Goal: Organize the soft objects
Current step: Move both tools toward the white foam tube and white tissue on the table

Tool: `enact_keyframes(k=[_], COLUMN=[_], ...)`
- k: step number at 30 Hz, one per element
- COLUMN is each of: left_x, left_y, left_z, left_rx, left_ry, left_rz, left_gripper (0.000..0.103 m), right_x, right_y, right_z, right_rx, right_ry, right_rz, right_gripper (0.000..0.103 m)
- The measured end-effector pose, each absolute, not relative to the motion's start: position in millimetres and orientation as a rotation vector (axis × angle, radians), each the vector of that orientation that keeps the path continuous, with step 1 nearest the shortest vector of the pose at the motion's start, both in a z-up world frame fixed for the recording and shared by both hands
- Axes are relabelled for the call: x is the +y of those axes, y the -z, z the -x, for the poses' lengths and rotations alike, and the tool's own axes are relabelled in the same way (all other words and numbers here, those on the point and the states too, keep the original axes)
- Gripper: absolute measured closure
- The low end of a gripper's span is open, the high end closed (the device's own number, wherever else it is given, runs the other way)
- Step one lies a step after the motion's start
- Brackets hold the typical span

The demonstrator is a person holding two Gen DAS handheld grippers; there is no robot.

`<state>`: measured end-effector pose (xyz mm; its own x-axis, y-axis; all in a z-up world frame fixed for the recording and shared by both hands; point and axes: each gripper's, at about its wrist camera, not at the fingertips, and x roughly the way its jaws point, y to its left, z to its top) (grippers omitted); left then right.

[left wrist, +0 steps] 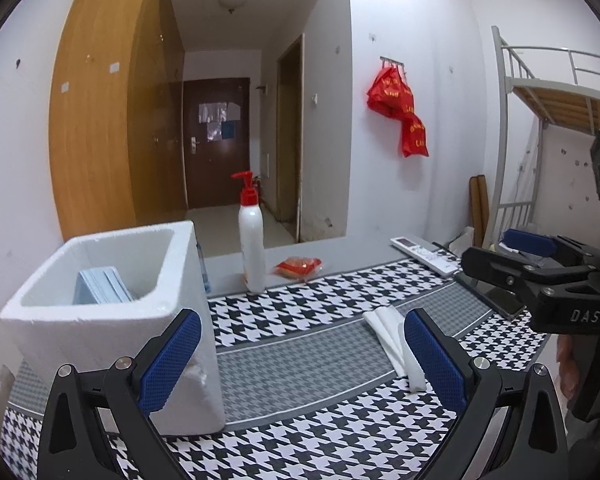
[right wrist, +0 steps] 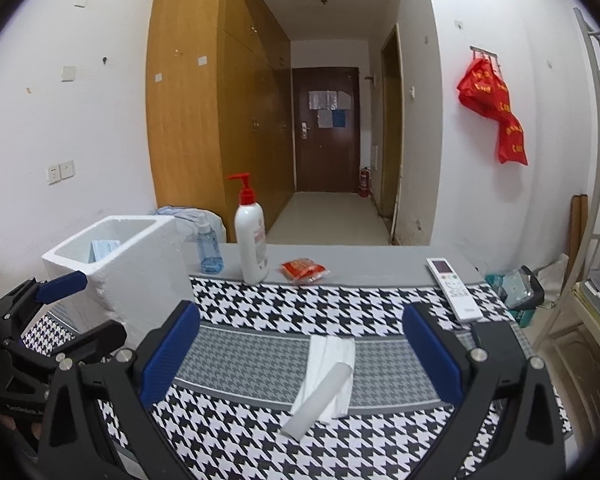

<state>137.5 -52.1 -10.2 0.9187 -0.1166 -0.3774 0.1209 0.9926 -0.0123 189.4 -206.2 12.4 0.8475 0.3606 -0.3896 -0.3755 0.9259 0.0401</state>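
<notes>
A white folded cloth [right wrist: 329,376] lies on the houndstooth table cover [right wrist: 260,304], with a white strip across it. It also shows in the left wrist view [left wrist: 394,340]. My right gripper [right wrist: 300,354] is open, hovering just in front of the cloth, which lies between its blue pads [right wrist: 172,354]. My left gripper [left wrist: 302,360] is open and empty beside a white foam box [left wrist: 112,312] that holds a stack of blue face masks [left wrist: 102,285]. The box shows in the right wrist view [right wrist: 124,268] too.
A white pump bottle [right wrist: 252,240], a small blue bottle [right wrist: 209,250], a red snack packet [right wrist: 304,270] and a white remote [right wrist: 454,288] sit along the table's far edge. A dark phone [left wrist: 492,294] lies at right. A bunk bed [left wrist: 548,120] stands on the right.
</notes>
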Motion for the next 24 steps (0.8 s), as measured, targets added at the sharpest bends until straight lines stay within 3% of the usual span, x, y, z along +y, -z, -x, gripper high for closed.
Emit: enact_keyframes(k=[24], left_x=[-107.6], left_y=[51.7], left_z=[-161.2], left_rx=[0.493], left_ry=[0.212], left_rz=[-0.059], left_gripper=[0.001], right_x=[-245.7], right_y=[37.0], right_z=[-203.6], right_rx=[0.530], right_ry=[-0.338], right_rz=[0.000], right_gripper=[0.001])
